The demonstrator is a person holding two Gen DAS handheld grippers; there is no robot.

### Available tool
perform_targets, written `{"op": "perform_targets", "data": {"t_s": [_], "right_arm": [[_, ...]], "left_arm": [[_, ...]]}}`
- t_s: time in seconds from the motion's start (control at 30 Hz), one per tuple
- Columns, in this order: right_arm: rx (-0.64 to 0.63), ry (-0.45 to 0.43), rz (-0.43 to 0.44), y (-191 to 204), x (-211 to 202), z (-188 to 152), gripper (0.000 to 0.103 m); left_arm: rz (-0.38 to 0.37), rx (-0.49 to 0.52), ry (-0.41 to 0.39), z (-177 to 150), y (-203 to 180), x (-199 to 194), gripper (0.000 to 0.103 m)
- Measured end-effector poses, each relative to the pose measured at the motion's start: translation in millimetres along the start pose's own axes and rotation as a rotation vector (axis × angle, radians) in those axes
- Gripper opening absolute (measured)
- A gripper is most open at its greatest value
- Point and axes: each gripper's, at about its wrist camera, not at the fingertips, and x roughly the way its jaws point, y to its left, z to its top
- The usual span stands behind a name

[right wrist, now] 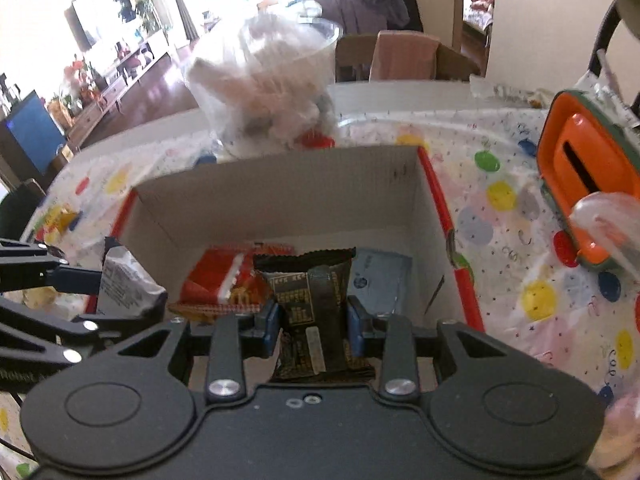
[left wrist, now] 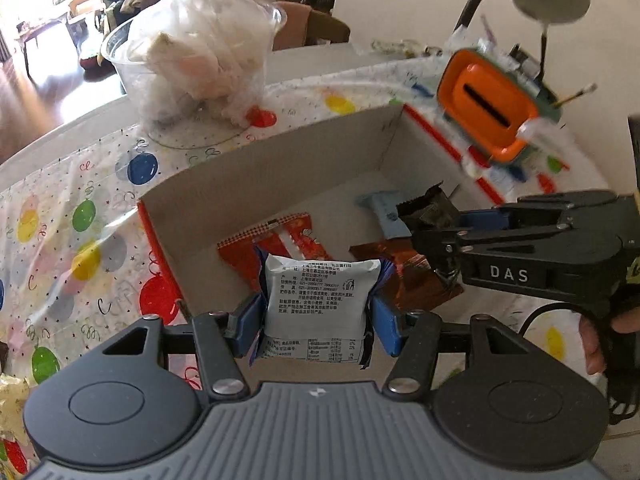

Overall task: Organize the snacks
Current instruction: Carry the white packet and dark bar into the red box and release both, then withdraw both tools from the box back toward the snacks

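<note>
The left gripper [left wrist: 318, 312] reached forward with its blue pads [left wrist: 250, 322] pressed on both sides of a white packet [left wrist: 320, 292], held upright between them. The right gripper [right wrist: 312, 320] was likewise clamped, its pads [right wrist: 269, 326] squeezing a black packet [right wrist: 310, 312] at its middle. In the left view the right gripper [left wrist: 436, 220] came in from the right, level, a hand [left wrist: 600, 340] on its grip.

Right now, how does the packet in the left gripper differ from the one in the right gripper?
The white packet in the left gripper is pale with black print; the black packet in the right gripper is dark with gold print. The white one looks wider and puffier. Both are pinched sideways above the cardboard box.
</note>
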Motion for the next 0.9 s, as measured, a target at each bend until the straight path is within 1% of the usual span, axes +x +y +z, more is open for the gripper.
{"op": "perform_targets", "data": {"t_s": [0.07,0.13,0.23,0.33,0.47,0.57,0.6,0.63,0.67,0.7,0.8,0.9], "right_arm": [[-0.007,0.015,0.0,-1,5,-2,0.033],[-0.015,0.031,0.014,-3,11,-4,0.033],[-0.031,0.042,0.004,-3,18,-9,0.033],[-0.036,0.047,0.017,-2,19,-15,0.035],[-0.033,0.041,0.021,-2,18,-18,0.039],[-0.016,0.035,0.036,-3,17,-18,0.047],[-0.015,0.033,0.036,-3,16,-17,0.051],[-0.015,0.026,0.035,-2,15,-17,0.059],[-0.014,0.019,0.036,-2,14,-17,0.062],[-0.011,0.012,0.038,-2,13,-17,0.066],[-0.001,-0.004,0.045,0,7,-16,0.066],[0.001,-0.019,0.05,4,-2,-14,0.071]], "left_arm": [[0.024,0.036,0.0,-2,-7,6,0.058],[0.036,0.051,0.007,-4,-10,12,0.058],[0.061,0.065,0.02,-7,-13,22,0.058],[0.066,0.058,0.029,-10,-13,28,0.058],[0.06,0.054,0.02,-15,-14,32,0.06],[0.052,0.038,0.002,-19,-12,29,0.061],[0.051,0.034,-0.007,-20,-12,27,0.062],[0.051,0.03,-0.016,-20,-12,25,0.063],[0.05,0.023,-0.025,-21,-10,22,0.067],[0.046,0.016,-0.035,-22,-8,19,0.069],[0.033,-0.006,-0.066,-25,0,8,0.071],[0.021,-0.03,-0.096,-28,9,-6,0.073]]}}
